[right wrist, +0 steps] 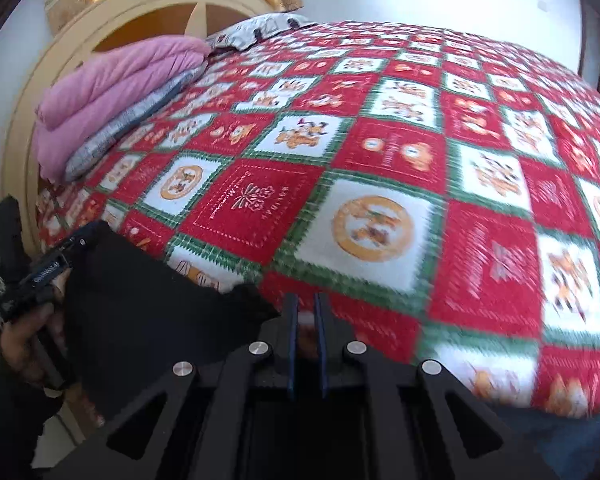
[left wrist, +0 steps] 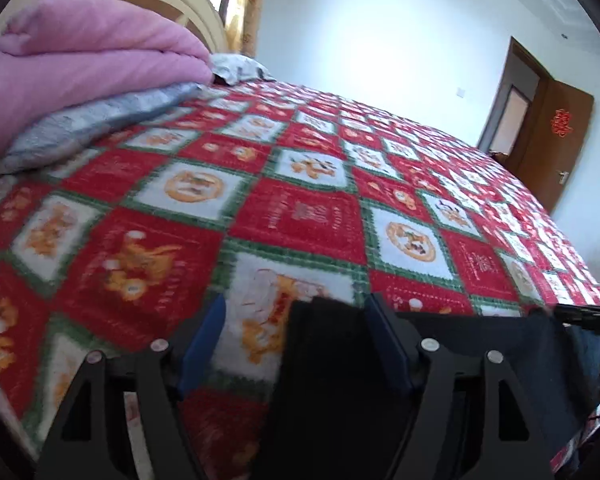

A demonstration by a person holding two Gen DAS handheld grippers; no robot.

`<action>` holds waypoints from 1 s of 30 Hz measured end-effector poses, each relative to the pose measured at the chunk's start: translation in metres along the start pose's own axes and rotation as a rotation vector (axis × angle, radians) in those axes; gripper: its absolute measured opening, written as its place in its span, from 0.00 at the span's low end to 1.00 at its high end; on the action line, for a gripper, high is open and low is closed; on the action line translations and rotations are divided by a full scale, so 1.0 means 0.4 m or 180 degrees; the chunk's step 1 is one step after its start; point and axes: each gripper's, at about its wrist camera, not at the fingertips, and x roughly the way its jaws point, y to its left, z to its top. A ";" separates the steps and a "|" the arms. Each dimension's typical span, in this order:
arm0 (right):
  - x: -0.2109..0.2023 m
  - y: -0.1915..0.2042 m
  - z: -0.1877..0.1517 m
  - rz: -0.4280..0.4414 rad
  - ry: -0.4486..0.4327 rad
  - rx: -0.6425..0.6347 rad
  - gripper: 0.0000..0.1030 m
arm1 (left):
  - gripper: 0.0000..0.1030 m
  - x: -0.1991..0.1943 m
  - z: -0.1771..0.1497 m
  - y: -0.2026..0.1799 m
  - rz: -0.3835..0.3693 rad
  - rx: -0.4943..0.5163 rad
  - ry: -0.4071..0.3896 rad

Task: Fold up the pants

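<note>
The black pants [left wrist: 328, 364] lie bunched at the near edge of the bed. In the left wrist view a fold of them stands between my left gripper's [left wrist: 296, 300] blue pads, against the right pad, with bedspread showing beside the left pad; the jaws are wide open. In the right wrist view the pants [right wrist: 140, 312] spread to the left. Their raised edge touches the outer side of my right gripper's [right wrist: 305, 300] left finger. That gripper is shut to a thin slit, and I see no cloth between its tips. A hand [right wrist: 20, 344] holds the left gripper [right wrist: 48, 268] at far left.
A red, white and green checked bedspread [right wrist: 380, 160] covers the bed. A folded pink quilt [right wrist: 112, 92] on a grey pillow [right wrist: 112, 140] lies by the cream headboard [right wrist: 140, 12]. A brown door [left wrist: 548, 136] stands open beyond the bed. Dark blue cloth [right wrist: 560, 440] shows at lower right.
</note>
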 end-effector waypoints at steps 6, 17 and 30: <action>-0.194 -0.150 -0.131 -0.0055 -0.0217 0.0273 0.38 | 0.74 -0.080 0.016 -0.053 0.0021 0.0150 -0.0276; -0.725 -0.597 -0.481 -0.1091 -0.1131 0.1916 0.38 | 0.85 -0.074 -0.089 -0.358 -0.0702 0.0846 0.0066; -0.839 -0.752 -0.601 -0.1536 -0.1325 0.2520 0.38 | 0.87 -0.043 -0.152 -0.375 -0.0420 0.0827 0.0111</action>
